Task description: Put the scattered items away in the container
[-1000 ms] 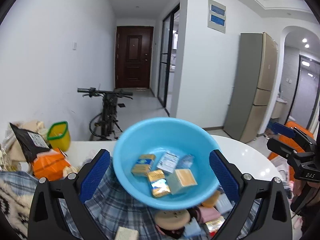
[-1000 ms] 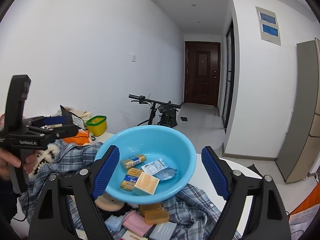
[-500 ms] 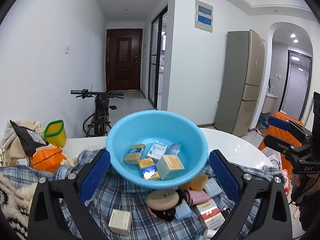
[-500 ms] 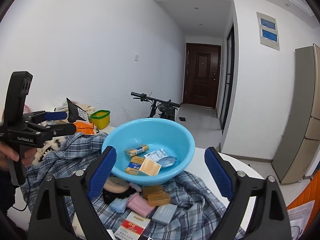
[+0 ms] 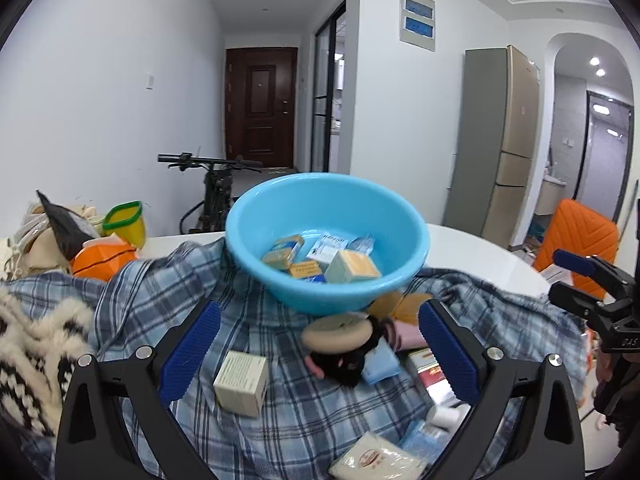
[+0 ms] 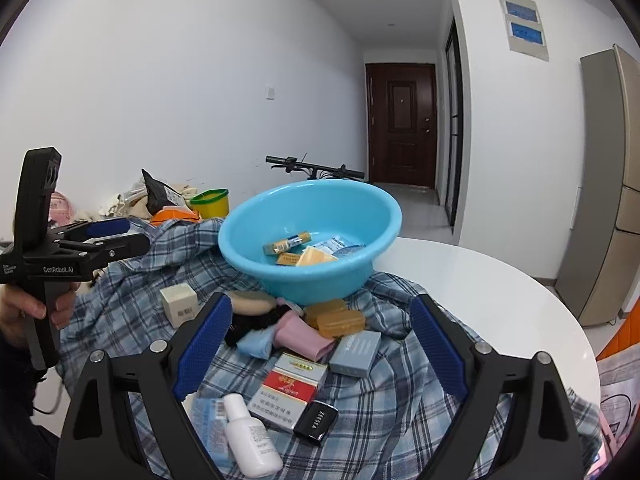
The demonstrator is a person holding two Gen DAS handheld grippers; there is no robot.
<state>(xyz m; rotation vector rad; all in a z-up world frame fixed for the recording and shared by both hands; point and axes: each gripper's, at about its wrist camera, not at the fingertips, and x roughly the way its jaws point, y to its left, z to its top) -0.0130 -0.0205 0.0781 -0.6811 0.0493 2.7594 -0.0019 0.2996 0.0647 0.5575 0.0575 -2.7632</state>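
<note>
A light blue basin [image 5: 326,240] [image 6: 310,240] stands on a blue plaid cloth [image 5: 168,292] [image 6: 404,396] and holds several small boxes and packets. In front of it lie scattered items: a cream box [image 5: 241,376] [image 6: 179,303], a round puff [image 5: 335,332], a pink roll [image 6: 304,334], amber soaps [image 6: 336,318], a grey box [image 6: 356,353], a red and white carton [image 6: 290,388], a black lighter [image 6: 316,422], a white bottle [image 6: 252,436]. My left gripper [image 5: 316,352] and my right gripper [image 6: 320,350] are open and empty above these items.
The cloth lies on a round white table [image 6: 492,292]. A yellow-green cup [image 5: 124,224], an orange packet [image 5: 102,258] and a black bag [image 5: 64,228] sit at the far left. A fuzzy black and white fabric [image 5: 28,348] lies at the left edge. A bicycle [image 5: 216,188] stands behind.
Both grippers have drawn back and up from the basin. The basin now looks smaller and farther, and the scattered items in front of it have come into view.
</note>
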